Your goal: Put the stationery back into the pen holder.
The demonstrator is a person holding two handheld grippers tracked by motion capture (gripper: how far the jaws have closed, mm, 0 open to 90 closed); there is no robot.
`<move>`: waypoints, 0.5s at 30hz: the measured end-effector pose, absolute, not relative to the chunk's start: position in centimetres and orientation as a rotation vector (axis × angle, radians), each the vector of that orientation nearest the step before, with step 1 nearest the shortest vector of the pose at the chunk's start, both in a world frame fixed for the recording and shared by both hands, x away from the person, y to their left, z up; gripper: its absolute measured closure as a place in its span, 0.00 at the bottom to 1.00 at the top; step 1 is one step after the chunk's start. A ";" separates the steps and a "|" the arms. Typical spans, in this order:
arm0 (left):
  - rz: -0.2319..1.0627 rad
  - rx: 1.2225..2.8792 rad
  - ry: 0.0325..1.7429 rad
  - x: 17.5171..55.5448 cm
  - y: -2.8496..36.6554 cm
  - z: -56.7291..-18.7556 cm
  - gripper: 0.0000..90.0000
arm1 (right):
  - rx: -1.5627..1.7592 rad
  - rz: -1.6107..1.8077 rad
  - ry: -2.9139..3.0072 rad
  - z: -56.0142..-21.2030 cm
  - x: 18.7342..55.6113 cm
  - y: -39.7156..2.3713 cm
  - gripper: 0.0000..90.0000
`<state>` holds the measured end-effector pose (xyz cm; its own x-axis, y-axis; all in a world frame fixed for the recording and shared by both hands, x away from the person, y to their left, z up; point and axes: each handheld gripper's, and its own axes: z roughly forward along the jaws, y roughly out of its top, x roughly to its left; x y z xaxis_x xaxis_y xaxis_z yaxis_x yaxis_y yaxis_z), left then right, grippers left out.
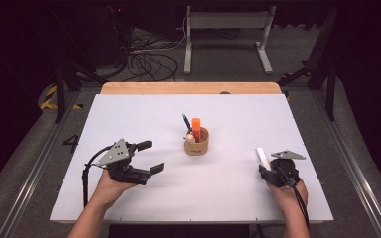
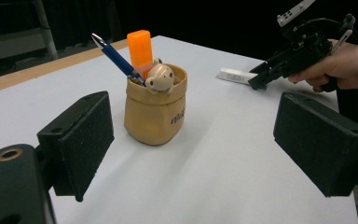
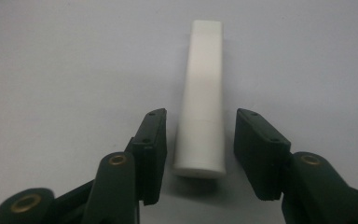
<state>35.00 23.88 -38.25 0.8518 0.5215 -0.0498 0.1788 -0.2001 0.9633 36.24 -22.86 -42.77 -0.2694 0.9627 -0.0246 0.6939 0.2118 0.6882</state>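
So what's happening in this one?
A person holds a gripper in each hand at a white table. The right gripper straddles a white stick lying flat, jaws either side with small gaps, not yet gripping. The left gripper is open, facing a tan cup holding a pen and orange marker.

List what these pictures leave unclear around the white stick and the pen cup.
- White stick: no label or cap seam readable in the right gripper view; in the high view the right gripper covers its near end.
- Pen cup: its printed word curves out of sight in the left gripper view; its rim hides the pens' lower halves.
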 end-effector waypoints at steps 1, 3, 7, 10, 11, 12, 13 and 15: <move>0.339 1.773 0.535 35.0 23.9 -38.3 0.14 | 1.530 0.793 2.039 -42.8 36.2 -22.9 0.62; 0.335 1.775 0.535 35.0 23.8 -38.3 0.14 | 1.532 0.794 2.038 -42.8 36.2 -22.9 0.63; 0.334 1.774 0.536 35.0 23.8 -38.3 0.14 | 1.534 0.791 2.040 -42.7 36.2 -22.9 0.66; 0.335 1.775 0.537 35.0 23.8 -38.3 0.14 | 1.532 0.790 2.042 -42.7 36.2 -22.9 0.68; 0.339 1.777 0.535 35.1 23.8 -38.3 0.14 | 1.532 0.790 2.041 -42.7 36.2 -23.0 0.68; 0.338 1.776 0.535 35.1 23.8 -38.3 0.14 | 1.530 0.794 2.041 -42.8 36.2 -23.0 0.69; 0.336 1.777 0.535 35.0 23.8 -38.4 0.14 | 1.533 0.796 2.041 -42.8 36.2 -23.0 0.72; 0.336 1.775 0.532 35.1 23.8 -38.4 0.14 | 1.534 0.796 2.041 -42.7 36.2 -23.0 0.73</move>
